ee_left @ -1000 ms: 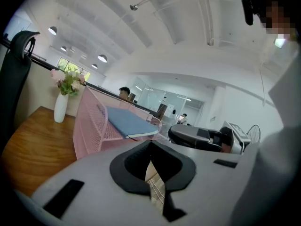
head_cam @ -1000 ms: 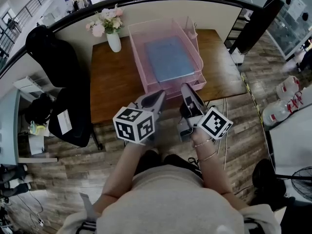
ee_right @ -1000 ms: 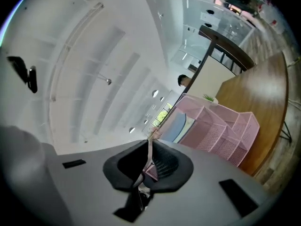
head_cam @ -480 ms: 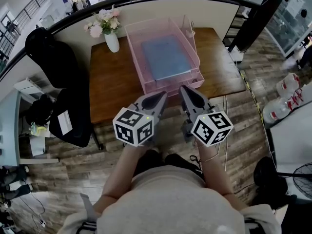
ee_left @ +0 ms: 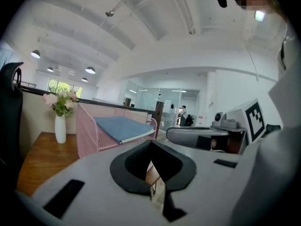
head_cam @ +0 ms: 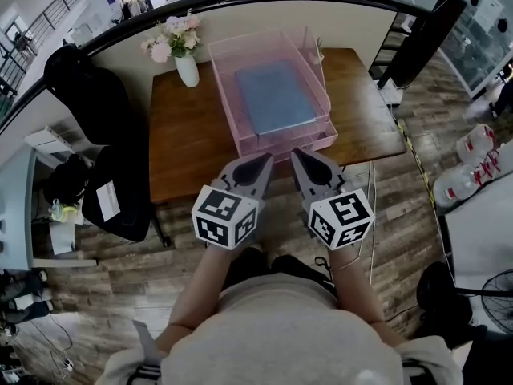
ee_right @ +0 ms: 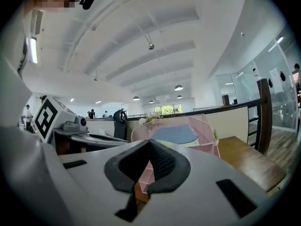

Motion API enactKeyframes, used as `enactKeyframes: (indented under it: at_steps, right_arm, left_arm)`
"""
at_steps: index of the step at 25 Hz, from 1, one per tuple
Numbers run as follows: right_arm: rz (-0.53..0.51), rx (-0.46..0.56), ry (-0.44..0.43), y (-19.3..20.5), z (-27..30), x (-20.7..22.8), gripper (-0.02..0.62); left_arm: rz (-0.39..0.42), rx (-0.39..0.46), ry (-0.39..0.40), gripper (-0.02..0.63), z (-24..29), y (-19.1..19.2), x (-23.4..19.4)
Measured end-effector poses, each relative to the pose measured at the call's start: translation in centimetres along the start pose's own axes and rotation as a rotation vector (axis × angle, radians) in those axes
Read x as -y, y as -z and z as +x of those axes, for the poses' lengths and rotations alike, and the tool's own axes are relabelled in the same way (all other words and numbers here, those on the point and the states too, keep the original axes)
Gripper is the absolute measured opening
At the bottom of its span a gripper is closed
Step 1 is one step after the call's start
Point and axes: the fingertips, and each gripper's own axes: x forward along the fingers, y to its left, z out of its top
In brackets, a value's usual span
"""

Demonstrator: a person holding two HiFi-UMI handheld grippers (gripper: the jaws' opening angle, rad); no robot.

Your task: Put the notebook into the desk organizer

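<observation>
Head view: left gripper (head_cam: 260,161), right gripper (head_cam: 299,156) clenched empty; vase (head_cam: 187,69) beside organizer (head_cam: 225,95) holding notebook (head_cam: 275,95).

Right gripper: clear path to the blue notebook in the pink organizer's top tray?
Probably yes. The right gripper, jaws shut and empty, points at the organizer's front from the table's near edge; nothing stands between it and the notebook in the open top tray.

The tabletop (head_cam: 192,135) at centre frame is dark brown wood, smooth with a faint sheen. The desk organizer (head_cam: 226,95) is pink wire mesh; the notebook (head_cam: 276,95) has a matt blue cover. The left tool (head_cam: 260,160) and right tool (head_cam: 298,155), lower centre, are smooth grey plastic with black ribbed pads (ee_right: 162,166)
</observation>
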Motion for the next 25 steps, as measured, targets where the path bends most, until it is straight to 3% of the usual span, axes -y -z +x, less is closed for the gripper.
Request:
enactKeyframes:
  at_steps: [5,12,17,25]
  right_arm:
    - [-0.104,-0.051,-0.013,0.8,0.4,-1.0,0.002]
    - [-0.069,-0.088,-0.029,2.1,0.7,-1.2,0.005]
    - [-0.033,-0.098,-0.032,2.6,0.9,-1.1,0.008]
    - [-0.069,-0.121,-0.029,3.0,1.2,-1.1,0.009]
  left_arm:
    - [0.060,-0.050,0.008,0.011,0.2,0.9,0.2]
    - [0.070,-0.111,0.003,0.011,0.3,2.4,-0.2]
    - [0.052,-0.104,0.008,0.011,0.3,2.5,-0.3]
    - [0.044,-0.101,0.029,0.011,0.5,2.4,-0.3]
